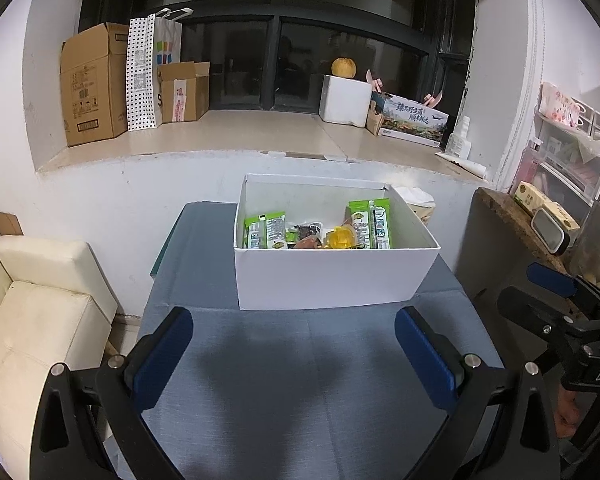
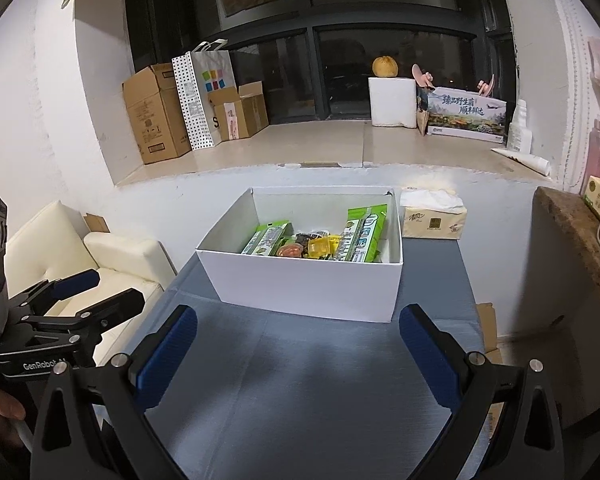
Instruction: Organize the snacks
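From the left wrist view, the left gripper hung over the blue-grey table just in front of the white box, its jaws spread wide and holding nothing; the right gripper showed to the right of the box, also empty with its fingers apart. Inside the box I counted two green snack packets, one at the left end and one leaning at the right end, with one yellow jelly cup, one dark wrapped snack and one reddish piece between them. From the right wrist view, the right gripper sat in front of the same box, jaws wide open and empty, while the left gripper stood left of the box, apart from it. The same two green packets appeared, plus one tissue pack just right of the box. The risks, as I judged them: the box looked light, so a finger catching its near wall could shove it; the leaning packet could topple onto the small items; and the smooth jelly cup could slip from the pads.
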A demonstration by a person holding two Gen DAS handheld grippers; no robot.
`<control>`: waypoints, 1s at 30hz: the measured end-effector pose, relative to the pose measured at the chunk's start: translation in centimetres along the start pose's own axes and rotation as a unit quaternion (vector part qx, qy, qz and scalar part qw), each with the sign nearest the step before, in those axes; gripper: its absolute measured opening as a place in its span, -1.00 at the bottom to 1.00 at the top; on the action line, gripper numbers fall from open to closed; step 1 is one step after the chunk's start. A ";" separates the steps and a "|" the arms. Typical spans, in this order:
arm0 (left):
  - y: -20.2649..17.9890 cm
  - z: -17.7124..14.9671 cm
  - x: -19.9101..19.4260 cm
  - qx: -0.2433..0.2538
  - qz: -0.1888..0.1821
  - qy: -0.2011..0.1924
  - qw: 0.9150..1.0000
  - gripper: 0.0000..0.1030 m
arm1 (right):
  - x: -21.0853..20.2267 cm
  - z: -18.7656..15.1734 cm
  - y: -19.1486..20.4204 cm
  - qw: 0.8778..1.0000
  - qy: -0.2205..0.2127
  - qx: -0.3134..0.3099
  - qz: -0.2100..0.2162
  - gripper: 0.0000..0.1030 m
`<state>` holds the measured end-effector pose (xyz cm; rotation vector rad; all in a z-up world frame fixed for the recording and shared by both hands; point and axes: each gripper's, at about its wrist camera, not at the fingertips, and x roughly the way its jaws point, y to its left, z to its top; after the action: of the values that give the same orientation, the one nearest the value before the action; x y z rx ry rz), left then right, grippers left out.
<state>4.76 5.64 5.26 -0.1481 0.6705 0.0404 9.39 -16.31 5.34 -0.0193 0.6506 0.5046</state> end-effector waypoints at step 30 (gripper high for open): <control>-0.3 0.0 -0.3 0.006 -0.005 0.001 1.000 1.00 | 0.1 -0.1 0.3 1.000 0.000 0.000 0.014 1.00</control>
<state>4.57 5.37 5.49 -0.1395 0.6718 0.0274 9.27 -16.01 5.27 -0.0109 0.6507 0.5315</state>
